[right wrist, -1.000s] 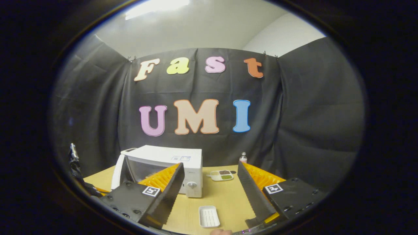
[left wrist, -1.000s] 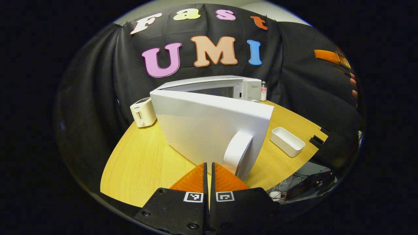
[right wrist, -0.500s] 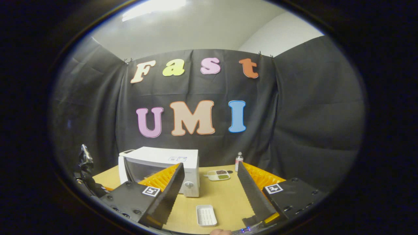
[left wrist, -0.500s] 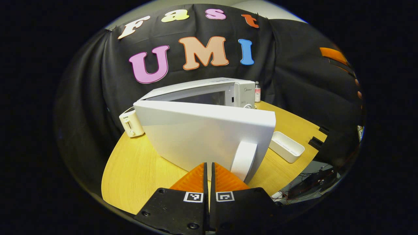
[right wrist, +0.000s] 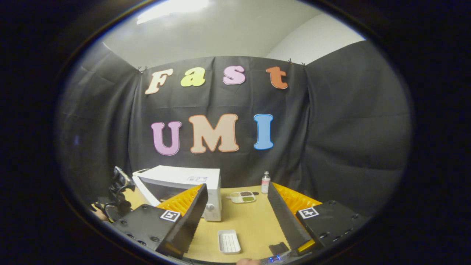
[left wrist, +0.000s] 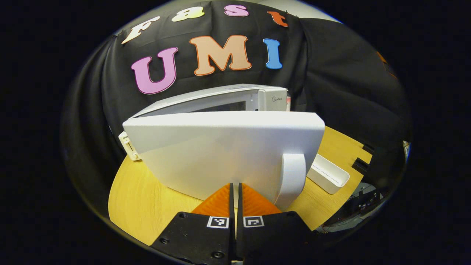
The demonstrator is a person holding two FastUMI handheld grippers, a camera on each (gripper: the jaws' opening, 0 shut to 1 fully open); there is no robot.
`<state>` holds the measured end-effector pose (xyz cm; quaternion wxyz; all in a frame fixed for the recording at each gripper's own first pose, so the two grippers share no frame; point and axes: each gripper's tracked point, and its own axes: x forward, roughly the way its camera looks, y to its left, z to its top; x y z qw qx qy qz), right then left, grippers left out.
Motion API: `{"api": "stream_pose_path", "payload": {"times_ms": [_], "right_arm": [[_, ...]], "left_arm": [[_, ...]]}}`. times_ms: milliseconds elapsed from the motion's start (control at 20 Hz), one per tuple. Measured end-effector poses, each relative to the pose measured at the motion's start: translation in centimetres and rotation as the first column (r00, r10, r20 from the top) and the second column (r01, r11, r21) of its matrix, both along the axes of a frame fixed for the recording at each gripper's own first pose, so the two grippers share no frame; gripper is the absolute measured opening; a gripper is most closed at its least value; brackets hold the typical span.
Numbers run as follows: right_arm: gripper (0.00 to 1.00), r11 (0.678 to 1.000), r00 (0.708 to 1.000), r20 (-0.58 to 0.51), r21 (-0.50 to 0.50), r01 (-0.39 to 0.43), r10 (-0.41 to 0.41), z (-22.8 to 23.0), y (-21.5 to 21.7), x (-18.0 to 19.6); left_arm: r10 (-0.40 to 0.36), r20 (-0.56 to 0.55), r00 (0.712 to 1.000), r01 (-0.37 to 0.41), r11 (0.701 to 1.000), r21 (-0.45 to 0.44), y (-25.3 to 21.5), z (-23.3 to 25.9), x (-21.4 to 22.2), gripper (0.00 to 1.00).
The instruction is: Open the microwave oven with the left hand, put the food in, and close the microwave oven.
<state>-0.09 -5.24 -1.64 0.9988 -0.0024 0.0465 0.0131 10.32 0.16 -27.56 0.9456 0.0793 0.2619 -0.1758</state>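
The white microwave (right wrist: 184, 175) stands at the back left of the table with its door (left wrist: 220, 147) partly open. In the left gripper view the door's outer face is broad and close, its handle (left wrist: 293, 176) at the right. My left gripper (left wrist: 234, 186) is shut with nothing between its fingers, just short of the door's lower edge, left of the handle. It also shows left of the door in the right gripper view (right wrist: 119, 182). The food, a compartment tray (right wrist: 243, 197), lies on the table right of the microwave. My right gripper (right wrist: 236, 187) hangs open and holds nothing, well back from the table.
An empty white tray (right wrist: 229, 241) (left wrist: 328, 173) lies near the front of the wooden table (right wrist: 250, 221). A small bottle (right wrist: 265, 182) stands behind the food tray. A white toaster (left wrist: 127, 145) sits left of the microwave. A small black object (right wrist: 278, 247) lies at the table's front edge.
The door's outer face has turned squarer to my left gripper and looms larger. In the right gripper view the left gripper has shifted right, toward the microwave. My right gripper has stayed open.
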Motion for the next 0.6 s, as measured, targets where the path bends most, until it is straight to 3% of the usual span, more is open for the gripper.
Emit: {"api": "stream_pose_path", "payload": {"times_ms": [600], "right_arm": [[0.92,1.0,1.0,-0.027,-0.021,0.0,0.0,-0.7,-0.5,0.0]], "left_arm": [[-0.02,0.016,1.0,0.02,0.999,0.033,-3.4,0.5,9.5,0.0]]}}
